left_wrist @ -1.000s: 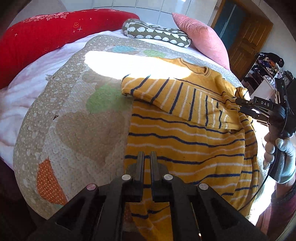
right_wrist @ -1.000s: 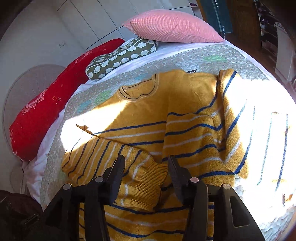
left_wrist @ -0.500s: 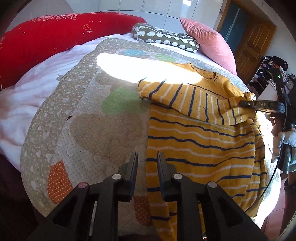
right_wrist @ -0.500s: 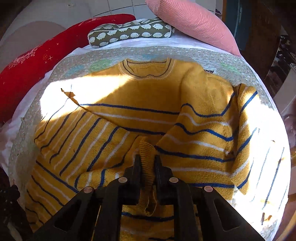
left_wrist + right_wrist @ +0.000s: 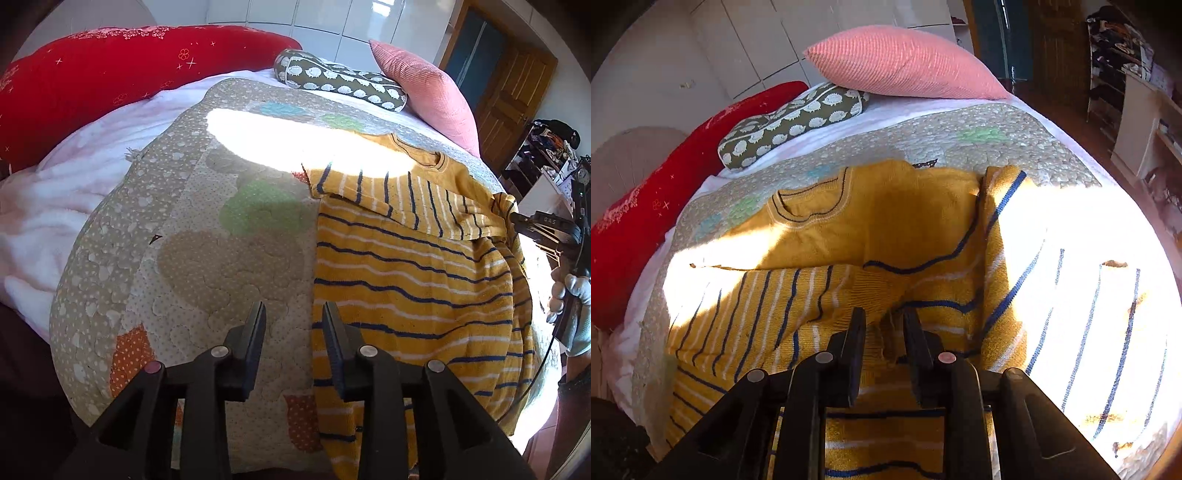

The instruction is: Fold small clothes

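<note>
A yellow sweater (image 5: 406, 273) with blue and white stripes lies flat on the patchwork quilt (image 5: 207, 258). One sleeve (image 5: 768, 302) is folded across its chest. My left gripper (image 5: 293, 314) hovers over bare quilt just left of the sweater's side edge. Its jaws are opening and nothing is between them. My right gripper (image 5: 884, 321) has its jaws opening, with the ribbed sleeve cuff (image 5: 888, 326) loose between them and the pads clear of it. In the left wrist view the right gripper (image 5: 535, 225) sits at the sleeve's end, held by a gloved hand (image 5: 569, 295).
A long red pillow (image 5: 92, 81), a green sheep-print cushion (image 5: 340, 81) and a pink pillow (image 5: 901, 66) line the head of the bed. A wooden door (image 5: 513, 96) and cluttered shelves (image 5: 1126, 48) stand beyond the bed's right edge. Bright sun washes out the sweater's right side.
My left gripper let go of the sweater's hem, drew off to the left and opened. My right gripper shut on the cuff, carried the sleeve across the chest, then parted its jaws.
</note>
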A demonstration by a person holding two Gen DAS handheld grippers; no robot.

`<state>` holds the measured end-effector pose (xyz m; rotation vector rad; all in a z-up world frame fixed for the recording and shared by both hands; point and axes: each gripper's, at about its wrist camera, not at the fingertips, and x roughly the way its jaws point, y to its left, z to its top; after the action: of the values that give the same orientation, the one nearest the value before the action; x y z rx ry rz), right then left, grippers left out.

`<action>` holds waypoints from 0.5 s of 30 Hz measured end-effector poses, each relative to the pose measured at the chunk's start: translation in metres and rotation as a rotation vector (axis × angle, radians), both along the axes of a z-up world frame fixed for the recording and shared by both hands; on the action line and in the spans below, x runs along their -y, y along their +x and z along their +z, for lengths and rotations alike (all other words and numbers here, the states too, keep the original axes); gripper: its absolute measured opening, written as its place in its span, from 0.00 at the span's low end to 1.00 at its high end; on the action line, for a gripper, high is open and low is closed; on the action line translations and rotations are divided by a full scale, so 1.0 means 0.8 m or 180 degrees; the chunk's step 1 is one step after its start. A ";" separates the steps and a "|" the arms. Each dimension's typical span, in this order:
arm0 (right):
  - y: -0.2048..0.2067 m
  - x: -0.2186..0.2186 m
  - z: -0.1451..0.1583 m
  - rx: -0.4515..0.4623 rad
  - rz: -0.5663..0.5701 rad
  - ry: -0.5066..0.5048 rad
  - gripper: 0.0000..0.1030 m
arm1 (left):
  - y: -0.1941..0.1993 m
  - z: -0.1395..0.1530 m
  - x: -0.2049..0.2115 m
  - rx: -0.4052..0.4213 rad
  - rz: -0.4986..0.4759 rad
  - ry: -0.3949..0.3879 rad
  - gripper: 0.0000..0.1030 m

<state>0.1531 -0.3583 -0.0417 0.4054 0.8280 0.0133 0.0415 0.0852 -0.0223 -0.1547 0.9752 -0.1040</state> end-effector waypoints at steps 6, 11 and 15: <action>-0.099 0.098 0.020 0.0180 -0.0534 0.0009 0.38 | -0.004 0.002 0.029 0.0041 -0.0195 0.0068 0.37; -0.183 0.180 -0.005 0.0109 -0.1094 0.0324 0.50 | -0.006 -0.002 0.053 0.0008 -0.0351 0.0062 0.37; -0.217 0.214 -0.039 0.0033 -0.1291 0.0747 0.51 | -0.009 -0.004 0.066 -0.0015 -0.0420 0.0068 0.38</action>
<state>-0.0203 -0.5295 -0.0726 0.7886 0.7241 -0.2656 0.0343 0.0321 -0.0251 -0.0708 0.9905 -0.2141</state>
